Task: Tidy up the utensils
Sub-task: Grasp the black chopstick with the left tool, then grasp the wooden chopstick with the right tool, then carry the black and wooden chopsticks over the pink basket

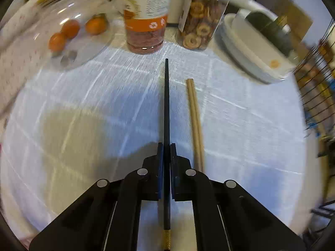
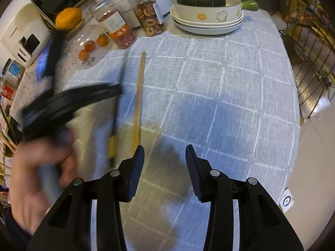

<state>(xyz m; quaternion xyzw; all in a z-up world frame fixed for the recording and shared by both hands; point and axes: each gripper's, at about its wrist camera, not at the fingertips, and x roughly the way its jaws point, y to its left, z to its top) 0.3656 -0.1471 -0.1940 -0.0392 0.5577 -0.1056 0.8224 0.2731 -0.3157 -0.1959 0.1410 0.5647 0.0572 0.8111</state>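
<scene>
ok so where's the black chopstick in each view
Left wrist: the black chopstick runs up the centre, clamped in the left claw, the wooden chopsticks just to its right.
Right wrist: left of centre, blurred, under the left claw, wooden chopsticks to its right.
Shared landmark: the jar of dried fruit rings at the table's far side.
</scene>
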